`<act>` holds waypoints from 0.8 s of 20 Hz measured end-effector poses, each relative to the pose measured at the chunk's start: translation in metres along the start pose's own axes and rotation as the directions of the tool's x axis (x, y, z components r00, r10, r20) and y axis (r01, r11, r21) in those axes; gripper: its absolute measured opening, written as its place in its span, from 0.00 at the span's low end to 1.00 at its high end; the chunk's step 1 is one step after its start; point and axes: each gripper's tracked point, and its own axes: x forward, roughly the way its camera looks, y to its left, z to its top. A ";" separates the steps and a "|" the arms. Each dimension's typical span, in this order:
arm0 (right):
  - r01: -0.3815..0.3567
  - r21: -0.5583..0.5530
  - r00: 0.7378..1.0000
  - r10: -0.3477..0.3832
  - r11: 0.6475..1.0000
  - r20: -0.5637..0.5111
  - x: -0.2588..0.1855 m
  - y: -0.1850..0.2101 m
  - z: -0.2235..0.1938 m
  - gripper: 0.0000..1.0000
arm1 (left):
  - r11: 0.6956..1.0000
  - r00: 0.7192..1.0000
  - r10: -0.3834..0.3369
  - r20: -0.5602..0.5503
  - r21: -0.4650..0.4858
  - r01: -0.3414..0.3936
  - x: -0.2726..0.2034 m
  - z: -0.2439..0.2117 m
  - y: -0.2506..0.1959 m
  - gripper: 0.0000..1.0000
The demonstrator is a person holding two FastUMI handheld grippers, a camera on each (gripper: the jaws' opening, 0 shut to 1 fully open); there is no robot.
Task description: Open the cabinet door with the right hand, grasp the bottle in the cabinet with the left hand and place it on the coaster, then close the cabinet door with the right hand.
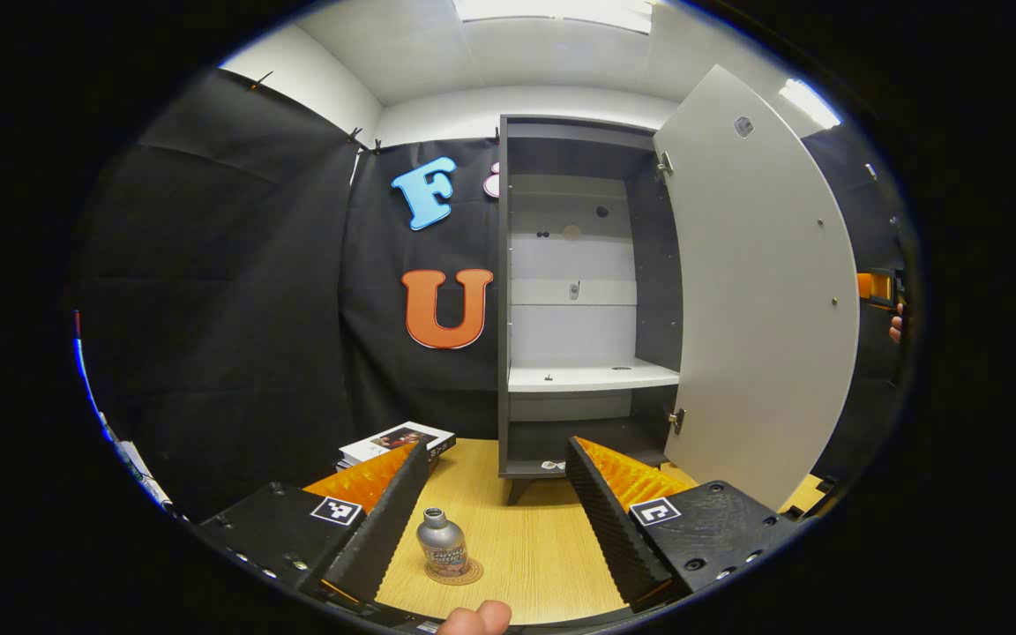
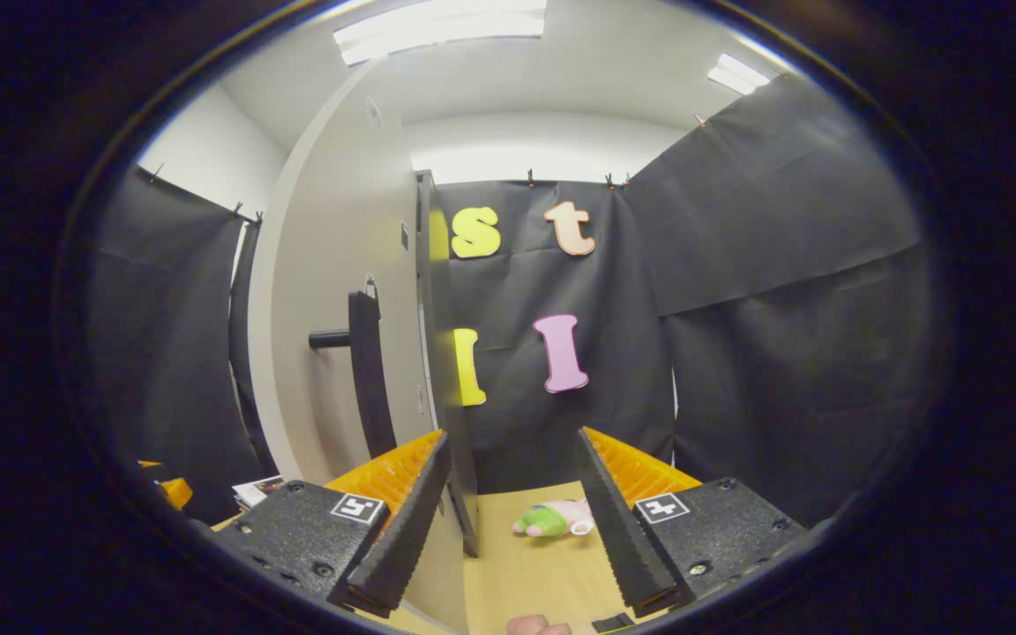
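Just left of the open right tool (image 2: 512, 516), the cabinet door (image 2: 332, 335) stands ajar, apparently untouched, its handle (image 2: 367, 370) upright, while the bottle (image 1: 442, 542) sits on its coaster (image 1: 455, 575).

Light wood table (image 1: 543, 529). On it: round coaster (image 1: 455, 575) with 1 silver bottle (image 1: 442, 542) upright on top, grey cabinet (image 1: 592, 309) standing on short legs, magazine stack (image 1: 398, 443) at back left, small pink-green plush toy (image 2: 555, 518).
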 end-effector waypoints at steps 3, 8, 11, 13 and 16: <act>-0.021 -0.010 1.000 0.021 1.000 -0.003 0.001 0.007 -0.001 0.88 | 1.000 1.000 0.005 0.006 0.007 -0.005 0.002 0.000 0.000 0.94; -0.015 -0.015 1.000 0.015 1.000 0.005 -0.003 0.016 0.000 0.87 | 1.000 1.000 0.009 0.021 0.025 -0.009 0.004 0.004 0.001 0.94; -0.059 0.005 0.998 0.059 0.998 0.002 -0.005 0.036 -0.005 0.87 | 0.999 0.999 -0.004 0.036 0.035 0.003 0.006 0.006 -0.009 0.94; -0.094 0.007 0.996 0.094 0.996 0.000 -0.006 0.054 -0.007 0.87 | 0.999 0.999 -0.027 0.030 0.036 0.025 0.009 0.003 -0.014 0.94; -0.158 0.020 0.987 0.158 0.987 -0.007 -0.006 0.083 -0.009 0.87 | 0.998 0.999 -0.037 0.018 0.043 0.036 0.009 -0.003 -0.012 0.96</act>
